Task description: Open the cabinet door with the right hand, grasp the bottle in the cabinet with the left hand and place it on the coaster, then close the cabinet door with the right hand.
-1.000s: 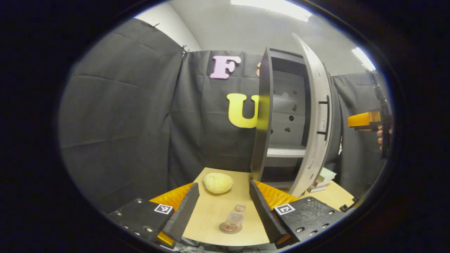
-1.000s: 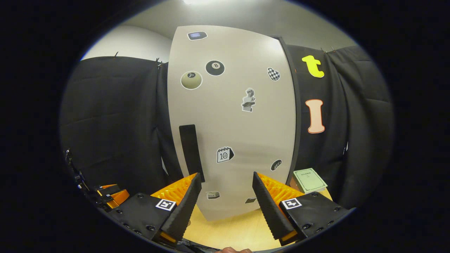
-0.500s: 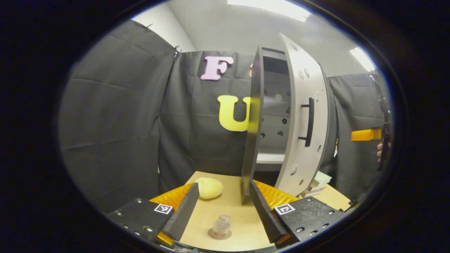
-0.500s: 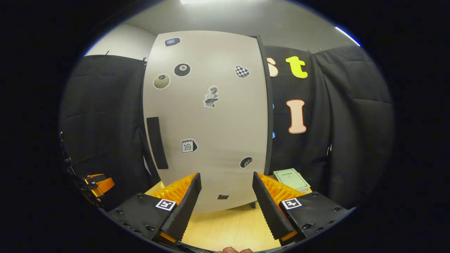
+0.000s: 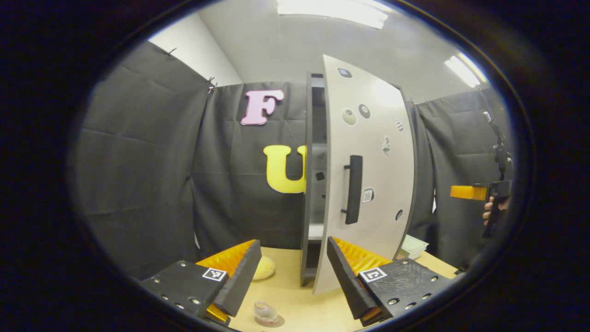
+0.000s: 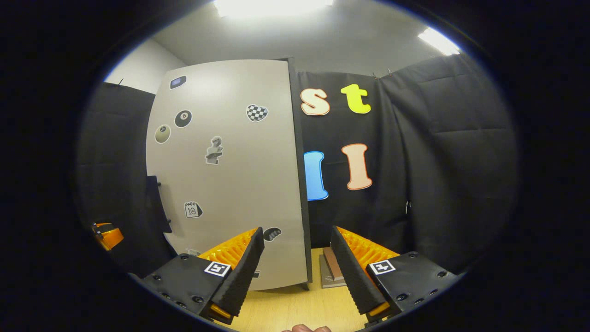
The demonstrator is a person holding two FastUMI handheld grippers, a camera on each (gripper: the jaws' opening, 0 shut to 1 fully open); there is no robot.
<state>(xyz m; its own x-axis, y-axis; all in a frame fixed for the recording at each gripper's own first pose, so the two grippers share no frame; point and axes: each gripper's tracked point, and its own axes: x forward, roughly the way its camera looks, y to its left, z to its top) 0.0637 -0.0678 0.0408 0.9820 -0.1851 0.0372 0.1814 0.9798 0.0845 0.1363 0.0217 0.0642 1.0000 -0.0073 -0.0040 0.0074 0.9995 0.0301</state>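
Pale grey panel first: the cabinet door [image 5: 368, 175] has swung most of the way round and now hangs just ajar on the cabinet [image 5: 309, 184], with only a narrow dark slot of interior showing at its 9 o'clock edge. A second ago I could look past it to the shelves inside; half a second ago the gap was already thinner. From the right gripper view the door [image 6: 230, 175] has slid from dead ahead out toward 10 o'clock, and the booth wall has opened up at 2 o'clock. I judge the closing step nearly finished, with a last push perhaps needed to seat the door.

On the tabletop [image 5: 299, 304], the bottle [image 5: 264, 311] stands on the coaster [image 5: 272, 320] at 6 o'clock in the left gripper view, so the placing step looks done. It has dropped lower in that view than before, which tells me my left hand has been drawing back from it.

My left claw [image 5: 291, 265] is spread wide and carries nothing. My right claw [image 6: 296, 256] is likewise wide apart and empty, touching neither the door nor its black handle [image 5: 353, 189]; from the left gripper view I see it off at 3 o'clock [image 5: 468, 192], well apart from the door.
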